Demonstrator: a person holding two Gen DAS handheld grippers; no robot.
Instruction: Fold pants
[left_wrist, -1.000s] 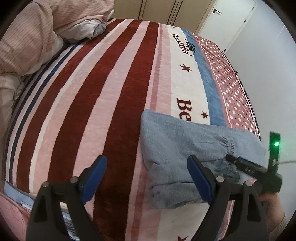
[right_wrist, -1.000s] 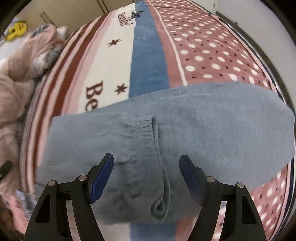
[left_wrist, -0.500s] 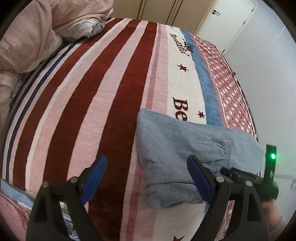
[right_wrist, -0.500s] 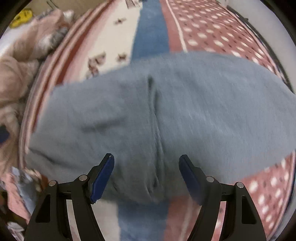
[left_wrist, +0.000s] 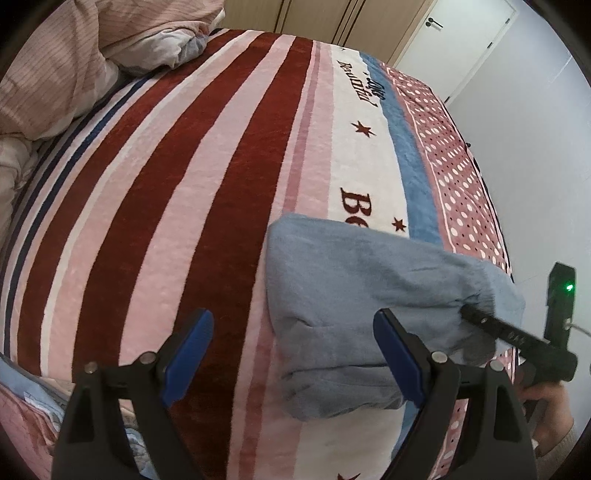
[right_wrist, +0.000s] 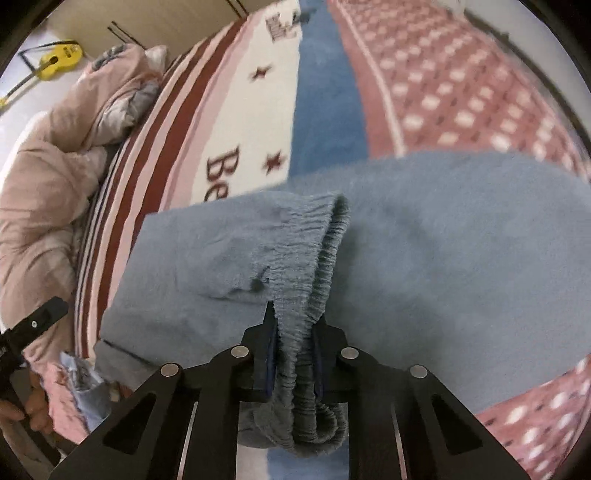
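Blue-grey fleece pants (left_wrist: 354, 295) lie partly folded on the striped blanket (left_wrist: 177, 192) near the bed's front right edge. In the right wrist view the pants (right_wrist: 461, 266) fill the middle, with the gathered elastic waistband (right_wrist: 314, 258) running up from the fingers. My right gripper (right_wrist: 293, 339) is shut on that waistband and lifts it slightly; it also shows in the left wrist view (left_wrist: 469, 314). My left gripper (left_wrist: 291, 354) is open and empty, hovering just left of the pants' folded end.
A rumpled pink duvet (left_wrist: 55, 62) lies at the bed's far left, also in the right wrist view (right_wrist: 48, 173). A yellow toy guitar (right_wrist: 61, 59) leans by the wall. A white door (left_wrist: 465, 40) and wardrobe stand beyond the bed. The bed edge drops off at right.
My right gripper moved down onto the pants and closed on the elastic waistband, bunching it up. My left gripper stayed open and drifted slightly.
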